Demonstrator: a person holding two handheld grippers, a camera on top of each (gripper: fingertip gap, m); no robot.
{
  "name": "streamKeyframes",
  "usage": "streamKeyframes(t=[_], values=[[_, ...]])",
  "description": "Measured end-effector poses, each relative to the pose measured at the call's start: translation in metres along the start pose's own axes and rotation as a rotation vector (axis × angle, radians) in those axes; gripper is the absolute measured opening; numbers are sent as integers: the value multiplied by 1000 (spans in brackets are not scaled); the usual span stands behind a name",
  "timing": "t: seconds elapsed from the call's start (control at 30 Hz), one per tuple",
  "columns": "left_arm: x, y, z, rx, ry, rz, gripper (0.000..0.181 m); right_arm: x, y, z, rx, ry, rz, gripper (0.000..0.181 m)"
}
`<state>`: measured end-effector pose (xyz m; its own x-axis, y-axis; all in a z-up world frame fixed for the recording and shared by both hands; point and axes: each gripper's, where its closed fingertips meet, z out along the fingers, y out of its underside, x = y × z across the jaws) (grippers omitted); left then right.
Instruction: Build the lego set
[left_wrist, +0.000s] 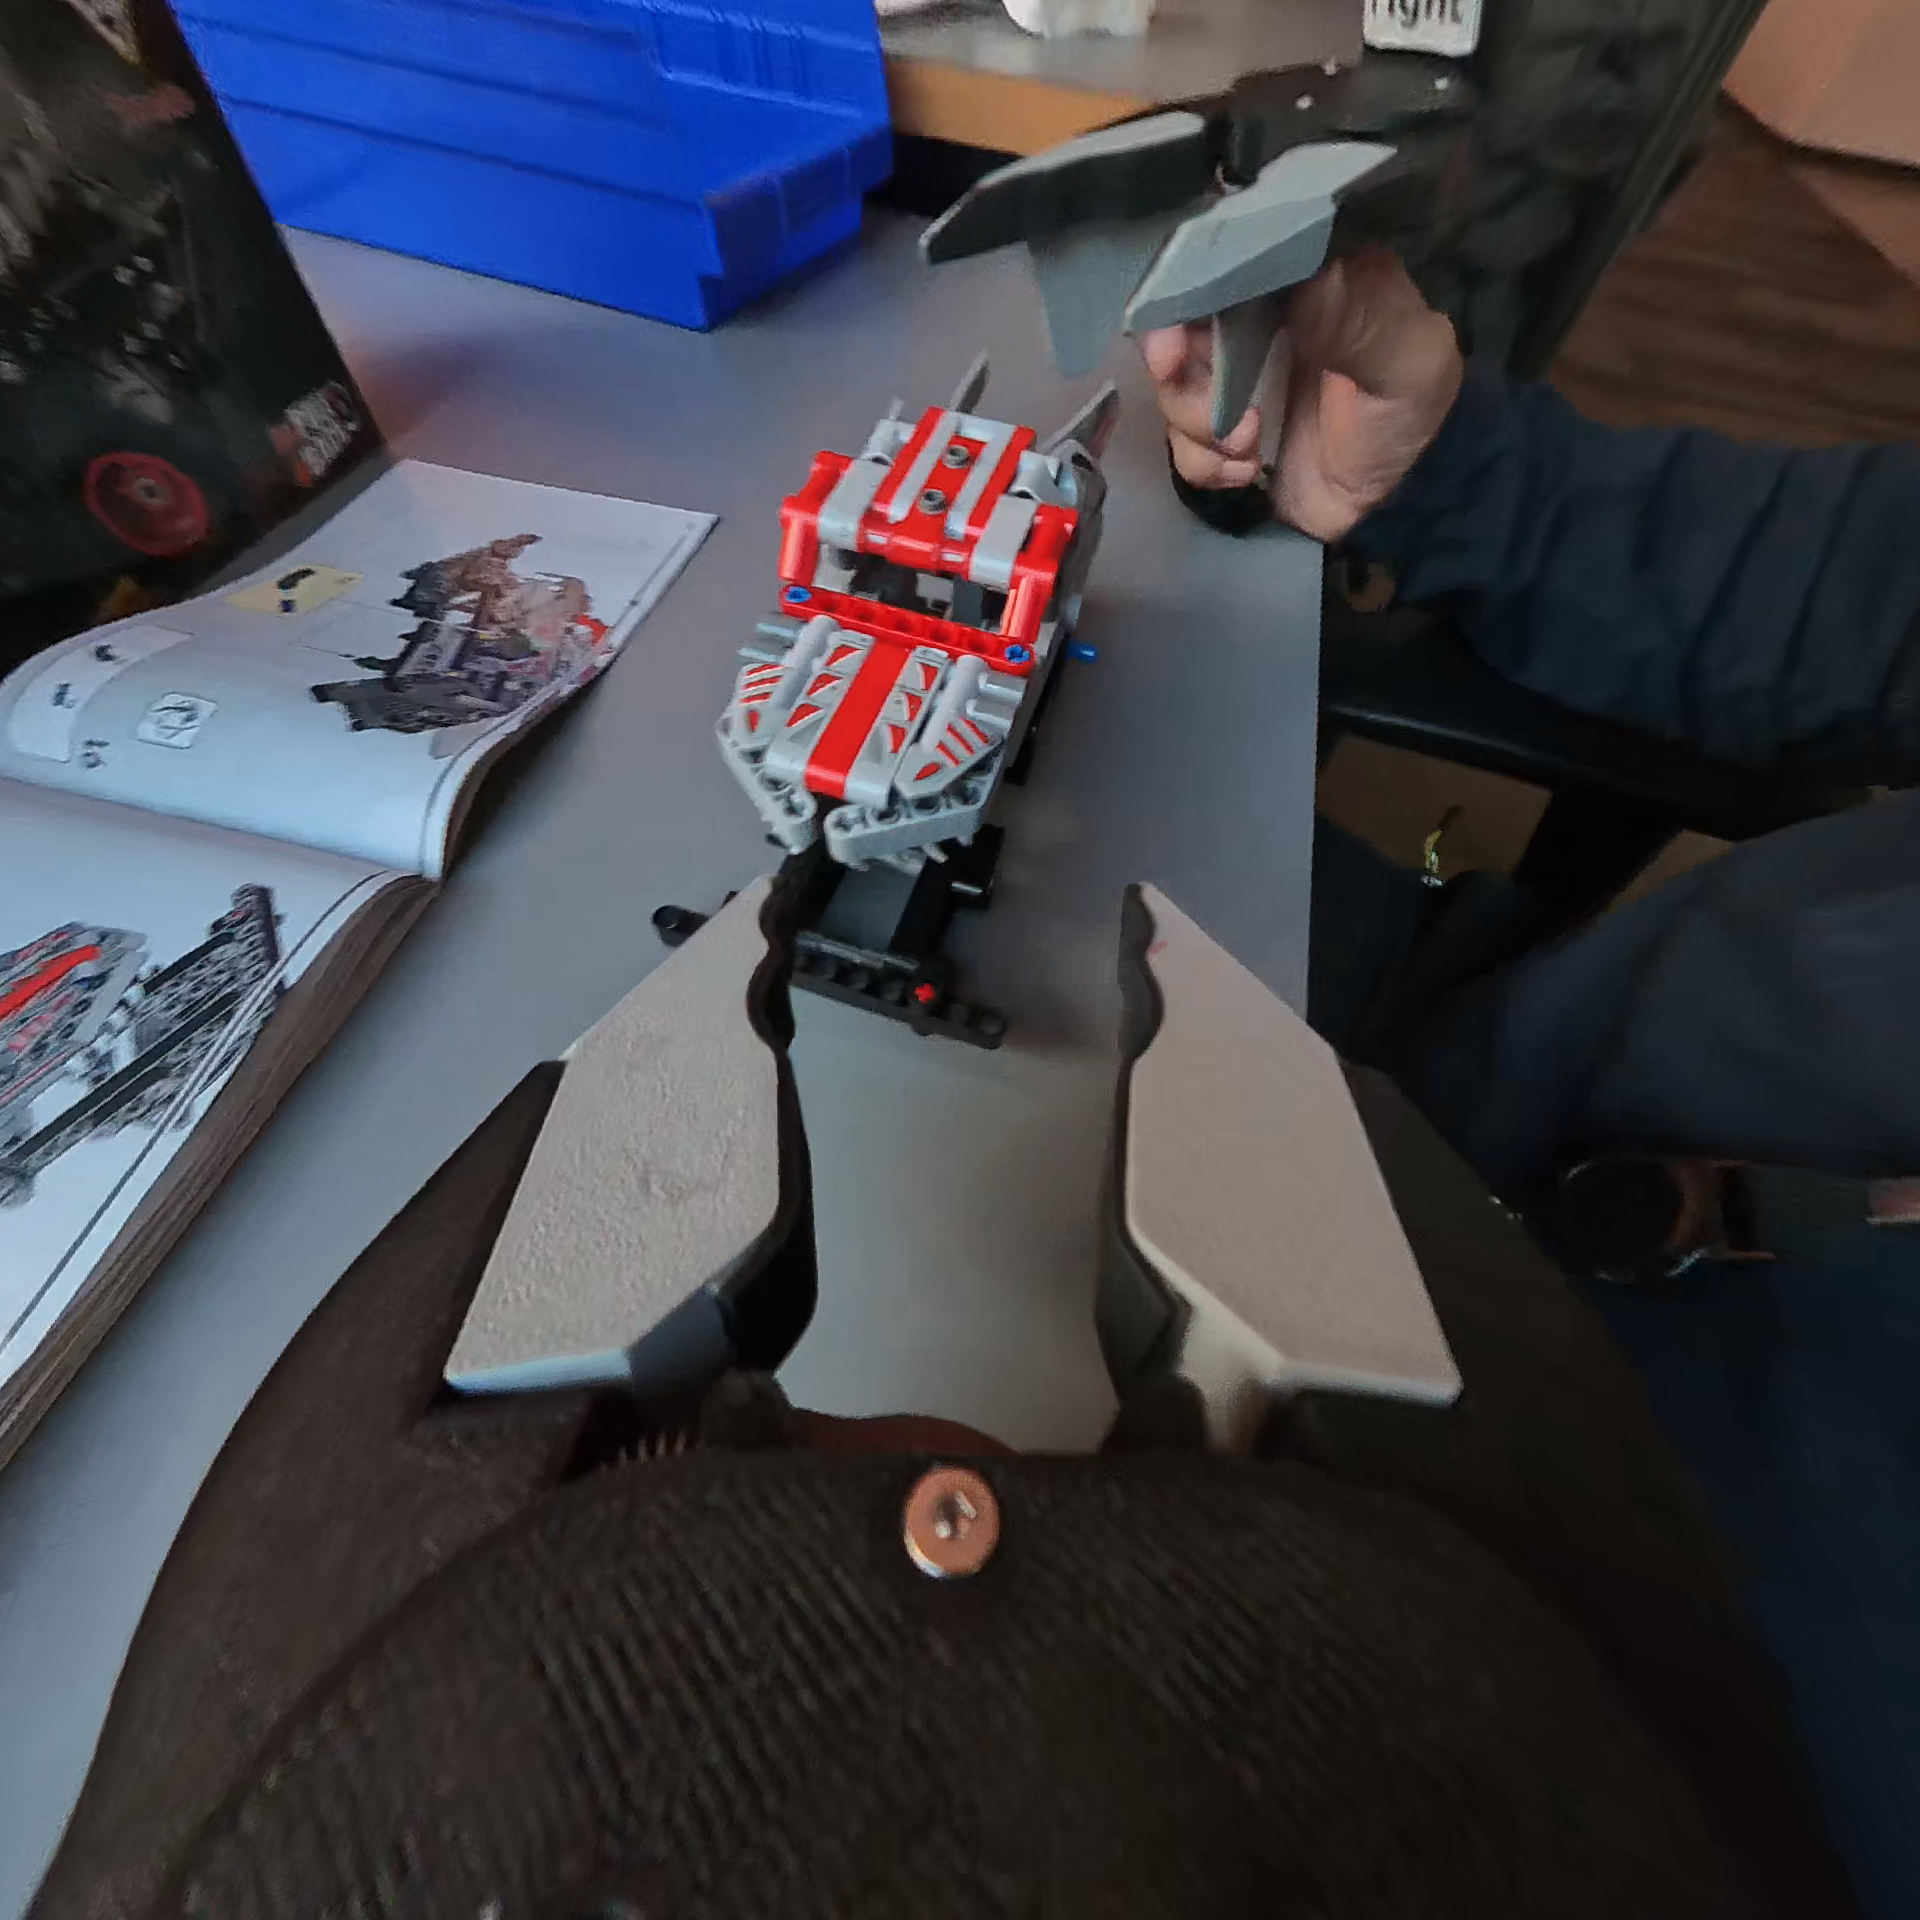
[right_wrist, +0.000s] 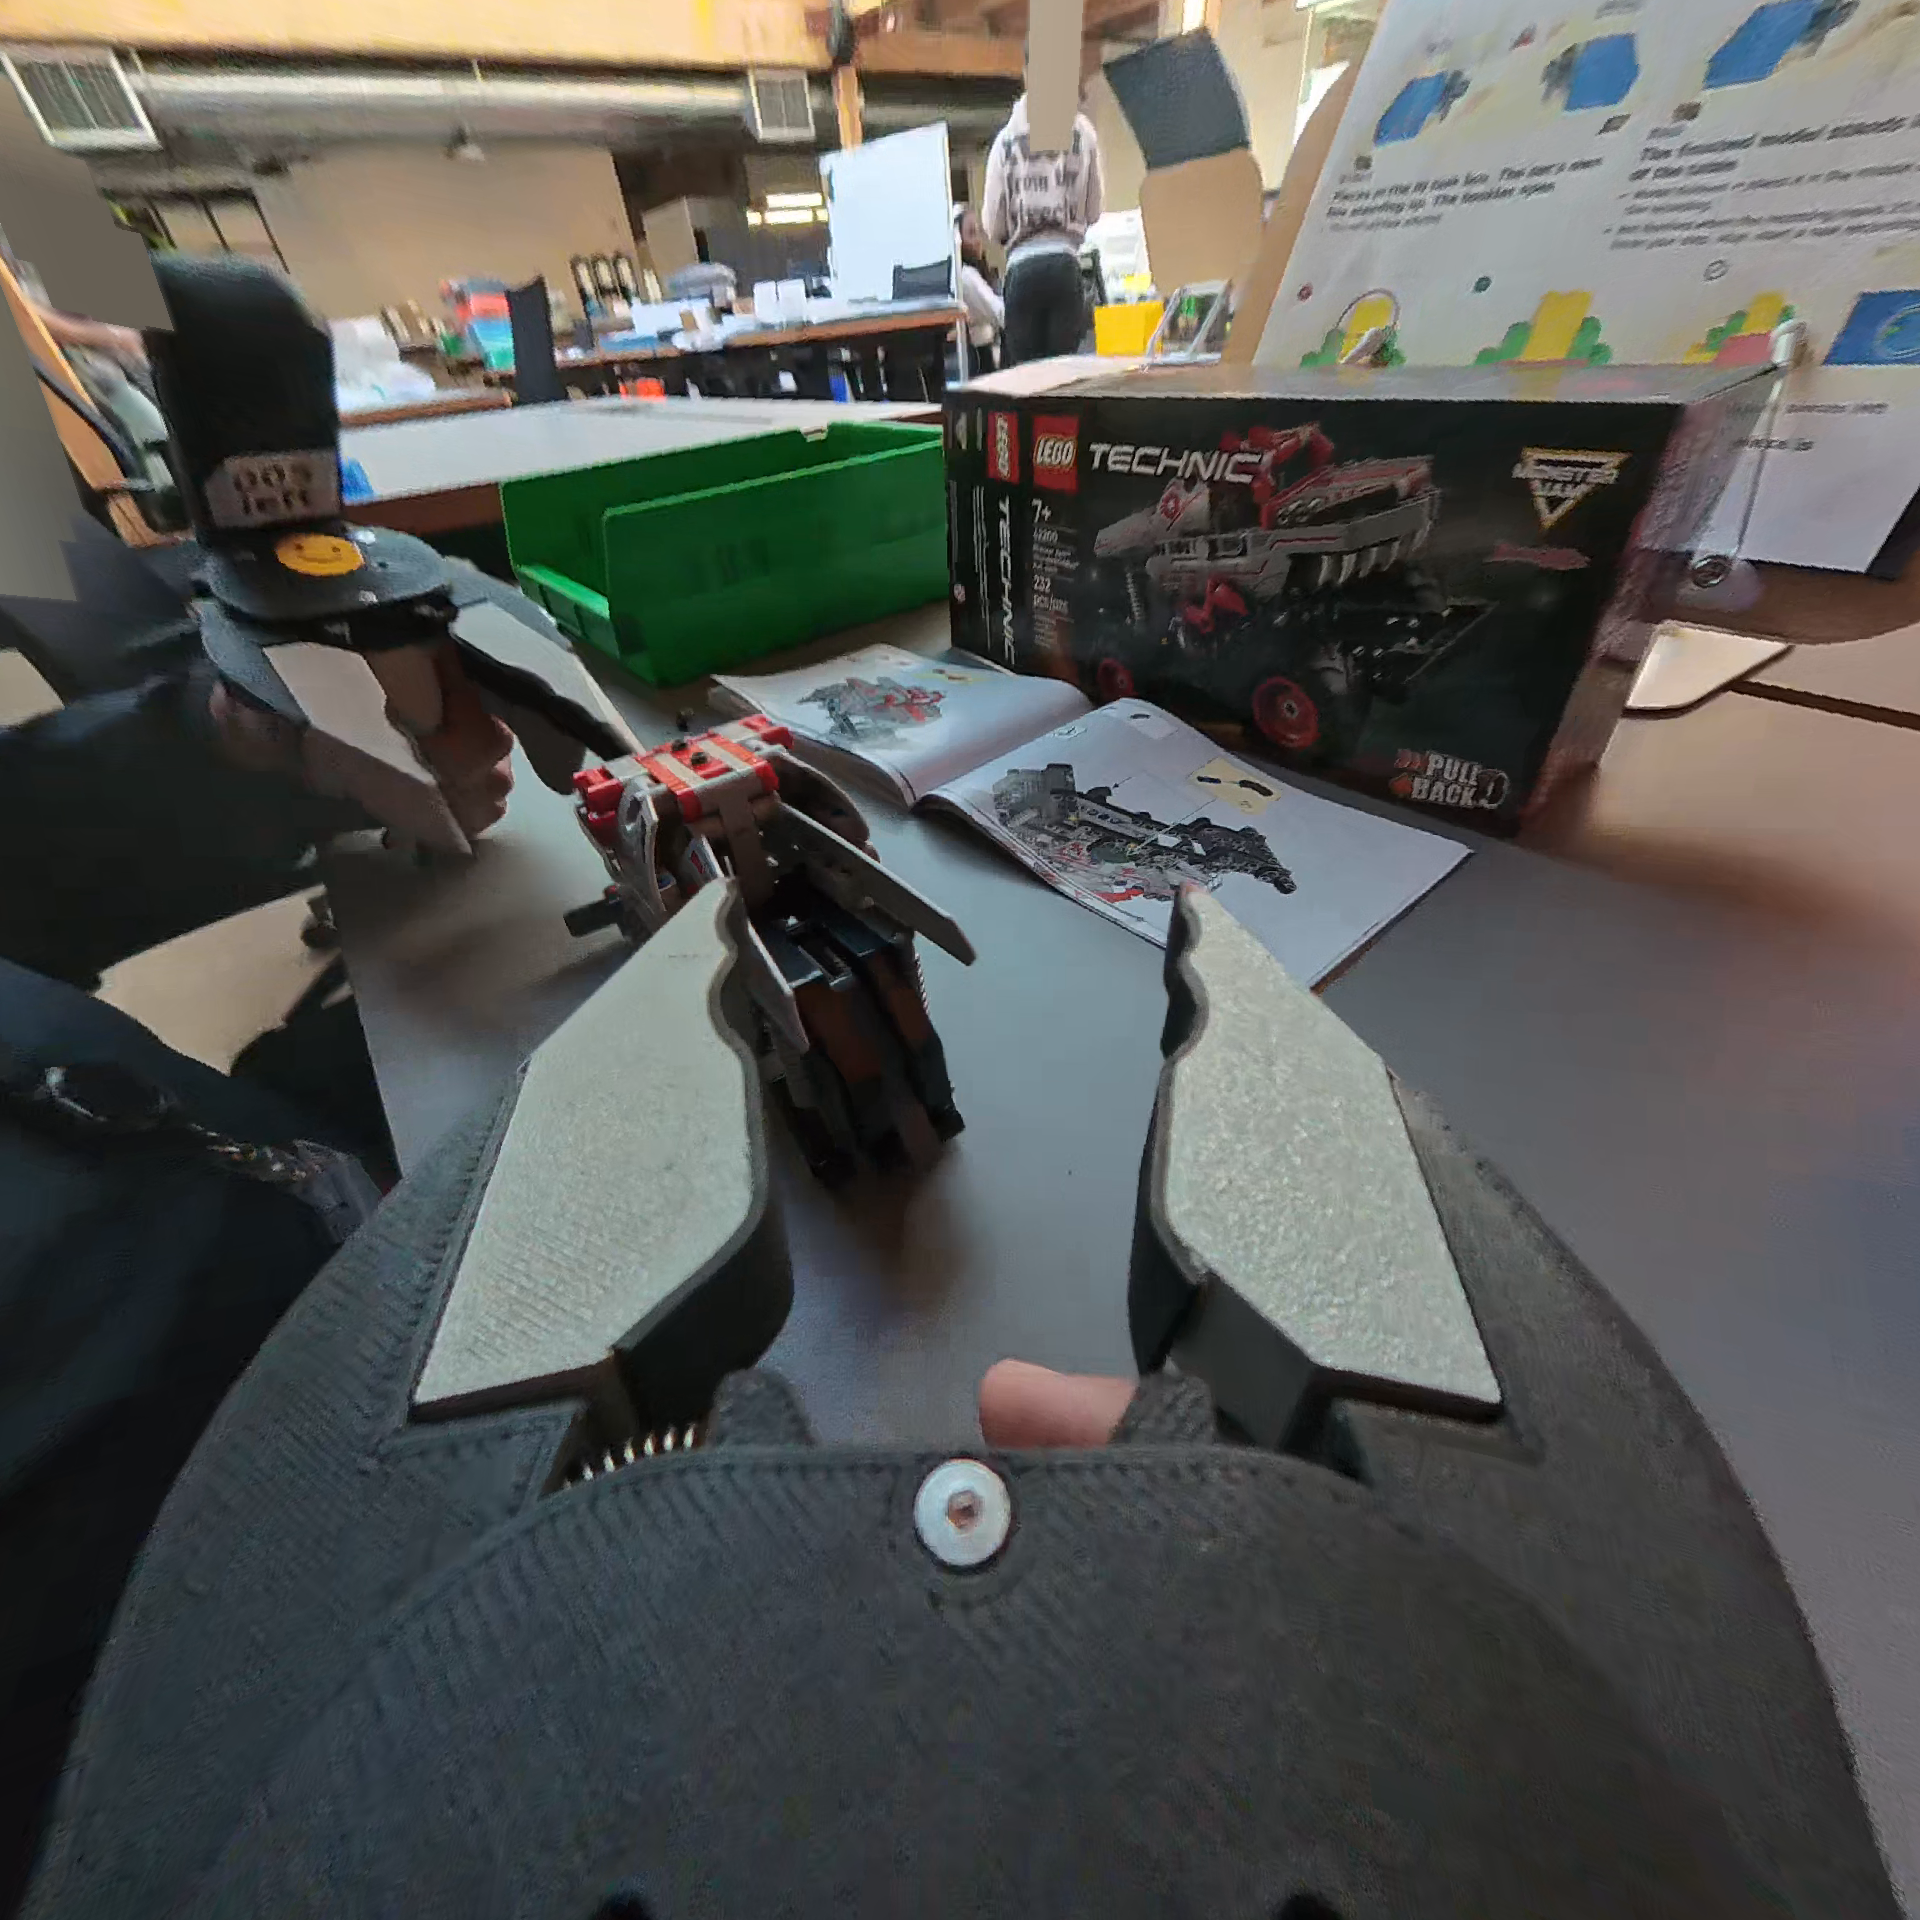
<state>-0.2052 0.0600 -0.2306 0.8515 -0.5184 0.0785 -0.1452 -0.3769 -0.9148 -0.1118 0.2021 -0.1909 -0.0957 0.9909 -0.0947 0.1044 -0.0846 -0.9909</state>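
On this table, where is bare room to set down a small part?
Free: the grey table right of the truck model, bounded by the open instruction booklet and the set's box. Also the strip between the model and the right gripper. Crowded: around the booklet, the green bin and the box.

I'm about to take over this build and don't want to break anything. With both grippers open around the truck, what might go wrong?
1. The truck stands near the table edge; a nudge from the left gripper might push it off.
2. The right gripper is close to the thin grey spikes; closing there might snap them loose.
3. The open booklet lies close by and could get snagged.
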Motion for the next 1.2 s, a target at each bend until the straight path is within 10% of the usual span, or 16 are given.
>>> streamKeyframes(t=[0.33,1.0,1.2], values=[[-38,1,-53,130,-195,-57,49,22,-16,-21,139,-18,160,78],[-36,5,-64,126,-179,-6,27,12,-8,-11,71,-22,103,78],[-38,8,-61,101,-200,7,25,9,-9,-13,79,-6,56,0]])
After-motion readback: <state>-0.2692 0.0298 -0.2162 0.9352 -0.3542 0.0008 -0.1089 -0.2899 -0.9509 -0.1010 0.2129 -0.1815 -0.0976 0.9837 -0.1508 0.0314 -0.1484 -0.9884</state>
